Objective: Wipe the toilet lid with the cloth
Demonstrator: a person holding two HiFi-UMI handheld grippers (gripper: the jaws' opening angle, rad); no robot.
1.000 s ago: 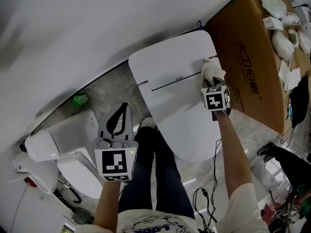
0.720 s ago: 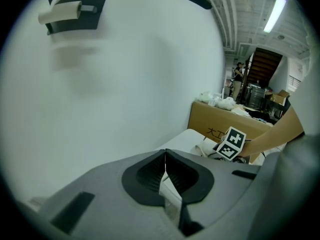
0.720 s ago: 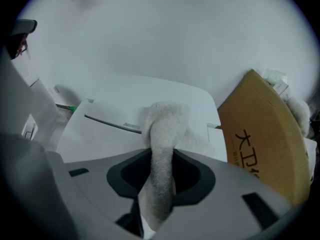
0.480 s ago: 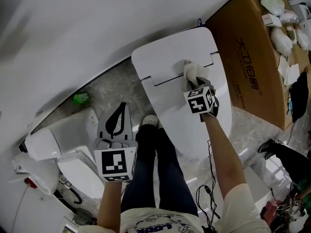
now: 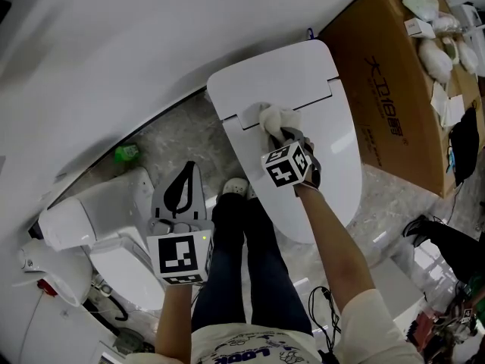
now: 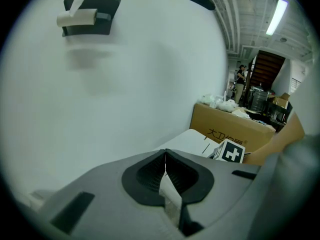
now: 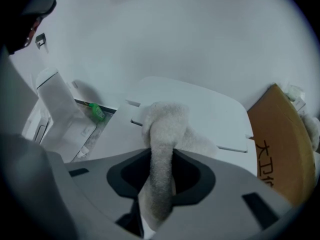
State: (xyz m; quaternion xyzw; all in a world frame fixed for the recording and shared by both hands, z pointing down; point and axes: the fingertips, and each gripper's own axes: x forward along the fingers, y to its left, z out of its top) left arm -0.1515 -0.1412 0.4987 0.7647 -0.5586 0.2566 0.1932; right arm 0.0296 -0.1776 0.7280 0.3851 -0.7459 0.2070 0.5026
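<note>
White cloth (image 5: 276, 117) lies at rear edge of toilet lid (image 5: 333, 154).

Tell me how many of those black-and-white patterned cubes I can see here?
2. One cube tops the left tool, low beside the person's legs. The other tops the right tool, which pinches the cloth against the toilet lid. No others show, though clutter could hide some.

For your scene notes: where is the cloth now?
Head view: the cloth lies on the toilet lid near its hinge, held by the right gripper, left of the cardboard box.
</note>
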